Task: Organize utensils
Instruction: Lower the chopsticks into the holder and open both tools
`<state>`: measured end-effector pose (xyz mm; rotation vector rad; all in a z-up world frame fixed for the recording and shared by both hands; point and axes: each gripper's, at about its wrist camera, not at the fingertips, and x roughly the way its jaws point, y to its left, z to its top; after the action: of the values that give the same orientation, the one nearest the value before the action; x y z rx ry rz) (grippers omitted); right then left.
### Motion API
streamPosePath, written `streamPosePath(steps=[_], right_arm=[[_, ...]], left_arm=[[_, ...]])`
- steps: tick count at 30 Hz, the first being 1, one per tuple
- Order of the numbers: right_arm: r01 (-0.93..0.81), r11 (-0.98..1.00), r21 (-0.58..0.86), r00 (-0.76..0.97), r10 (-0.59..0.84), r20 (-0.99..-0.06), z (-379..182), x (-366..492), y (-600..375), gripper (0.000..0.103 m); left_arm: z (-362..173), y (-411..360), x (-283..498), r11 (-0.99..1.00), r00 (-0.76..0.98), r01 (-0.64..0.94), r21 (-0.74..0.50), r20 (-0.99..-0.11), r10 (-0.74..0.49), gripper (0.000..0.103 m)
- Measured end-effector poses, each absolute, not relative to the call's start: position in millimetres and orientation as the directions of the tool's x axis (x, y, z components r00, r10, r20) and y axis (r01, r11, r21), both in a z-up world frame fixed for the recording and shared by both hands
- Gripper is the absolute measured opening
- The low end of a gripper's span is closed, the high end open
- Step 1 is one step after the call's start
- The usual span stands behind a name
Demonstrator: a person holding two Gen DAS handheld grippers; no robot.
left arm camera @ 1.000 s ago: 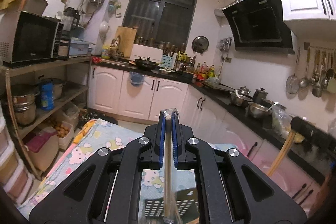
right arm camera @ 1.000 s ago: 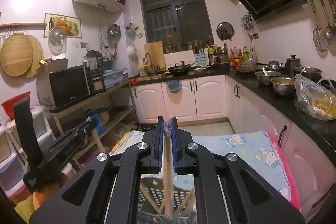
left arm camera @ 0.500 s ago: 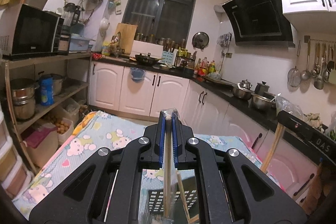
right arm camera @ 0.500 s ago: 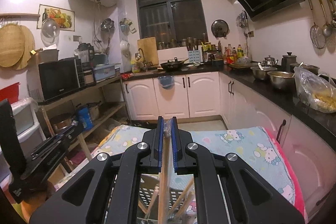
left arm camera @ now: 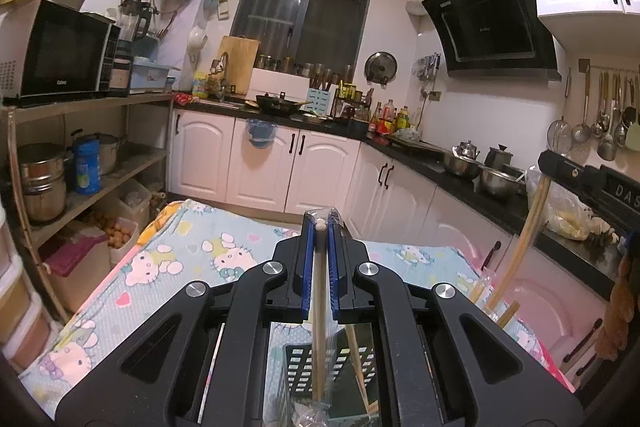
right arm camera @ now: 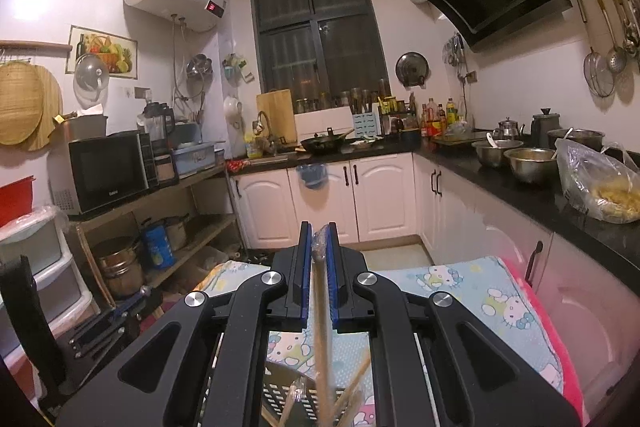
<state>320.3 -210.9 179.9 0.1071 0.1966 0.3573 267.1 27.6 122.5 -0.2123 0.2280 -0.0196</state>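
My left gripper [left arm camera: 320,223] is shut on a plastic-wrapped wooden chopstick [left arm camera: 319,327] that hangs down into a black slotted utensil basket [left arm camera: 304,367]. My right gripper [right arm camera: 319,233] is shut on another wrapped chopstick [right arm camera: 322,339], its lower end over the same basket [right arm camera: 276,393], where several loose chopsticks [right arm camera: 356,383] lean. In the left wrist view the right gripper [left arm camera: 538,163] shows at the right edge with its chopstick [left arm camera: 516,251] slanting down. The left gripper's body [right arm camera: 108,319] shows low at the left of the right wrist view.
The basket stands on a table covered with a Hello Kitty cloth [left arm camera: 192,255]. White cabinets under a black counter [right arm camera: 520,187] with metal bowls run along the right. A shelf rack with a microwave [left arm camera: 64,51] and pots stands left.
Both grippers have tilted and shifted slightly above the basket; each still grips its chopstick. In the left wrist view the right gripper has risen along the right edge.
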Motion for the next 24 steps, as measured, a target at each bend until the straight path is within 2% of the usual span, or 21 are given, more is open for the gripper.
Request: streamPosePath(steps=[10,15,19,21,24], right_arm=[[-0.341,0.928,0.148,0.891,0.369,-0.263,157.5,325.4,-207.2,0.007],[-0.327,0.93,0.167,0.88,0.364,-0.303,145.1,321.3,-210.0,0.008],[-0.323,0.93,0.175,0.874,0.364,-0.322,136.2,314.3,-213.3,0.008],[-0.318,0.931,0.176,0.87,0.361,-0.335,132.5,311.9,-214.7,0.008],[-0.31,0.933,0.182,0.863,0.357,-0.358,126.5,307.6,-218.2,0.013]], left_arm=[[114.7,32.2,266.2,0.975,0.961,0.0,-0.224,-0.268,-0.062,0.002],[112.7,40.4,261.9,0.97,0.95,0.002,-0.243,-0.301,-0.077,0.019],[113.3,42.8,256.2,0.969,0.946,0.007,-0.247,-0.314,-0.086,0.027],[113.1,43.4,253.7,0.968,0.94,0.013,-0.252,-0.326,-0.097,0.037],[112.5,43.6,248.3,0.967,0.937,0.017,-0.254,-0.334,-0.104,0.044]])
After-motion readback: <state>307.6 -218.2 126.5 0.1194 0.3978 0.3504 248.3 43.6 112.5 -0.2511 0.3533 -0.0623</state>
